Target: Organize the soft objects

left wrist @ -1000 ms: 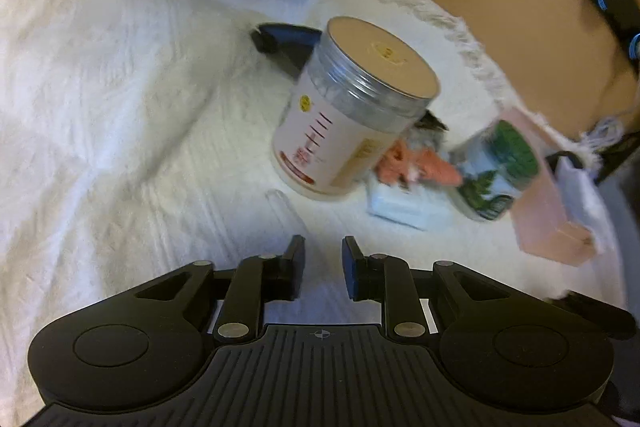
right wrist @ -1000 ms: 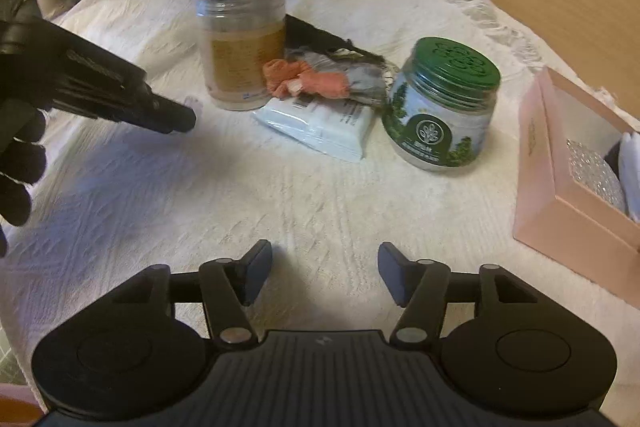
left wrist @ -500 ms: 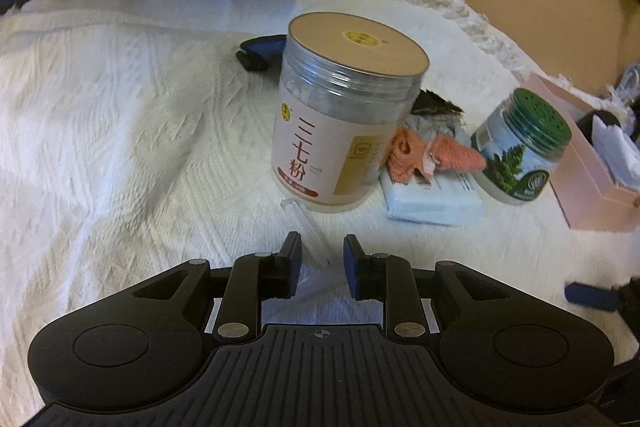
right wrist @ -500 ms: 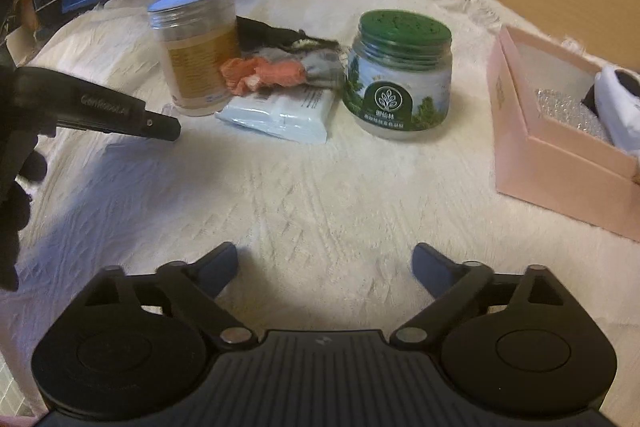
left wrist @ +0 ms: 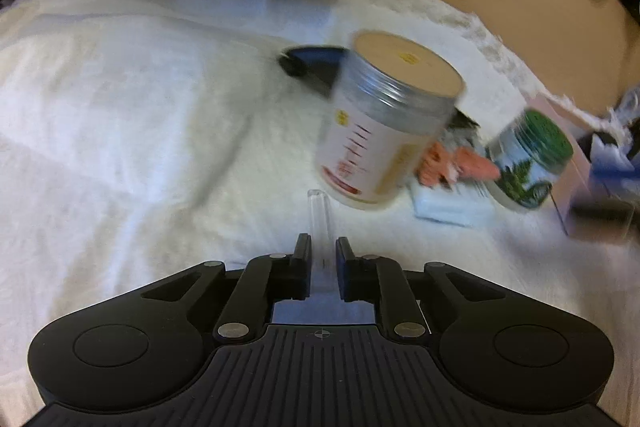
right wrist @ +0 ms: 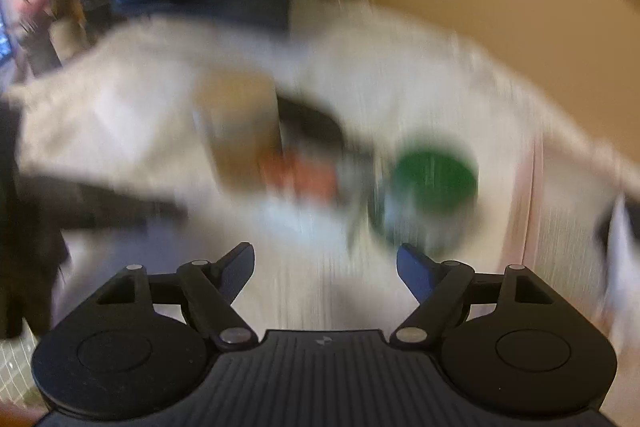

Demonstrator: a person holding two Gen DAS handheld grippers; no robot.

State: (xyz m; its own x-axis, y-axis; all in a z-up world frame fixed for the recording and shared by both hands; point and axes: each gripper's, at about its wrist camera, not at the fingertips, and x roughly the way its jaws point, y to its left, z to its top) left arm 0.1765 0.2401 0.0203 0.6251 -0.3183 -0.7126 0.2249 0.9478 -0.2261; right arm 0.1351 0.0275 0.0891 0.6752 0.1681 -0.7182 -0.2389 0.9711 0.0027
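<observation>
Jar [left wrist: 390, 123] ahead-right; left prob. free.

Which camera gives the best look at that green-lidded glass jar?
The left wrist view: the green-lidded glass jar is only mildly blurred, its tree-patterned label visible beside the white packet. The right wrist view shows the jar only as a heavily smeared green blob.

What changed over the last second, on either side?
The left tongs have closed in around the clear tube, which now runs up between their fingers; a second ago it lay ahead of them. The right tongs opened wider and are swinging, blurring their view. The jars, the packet and the pink box stayed put.
</observation>
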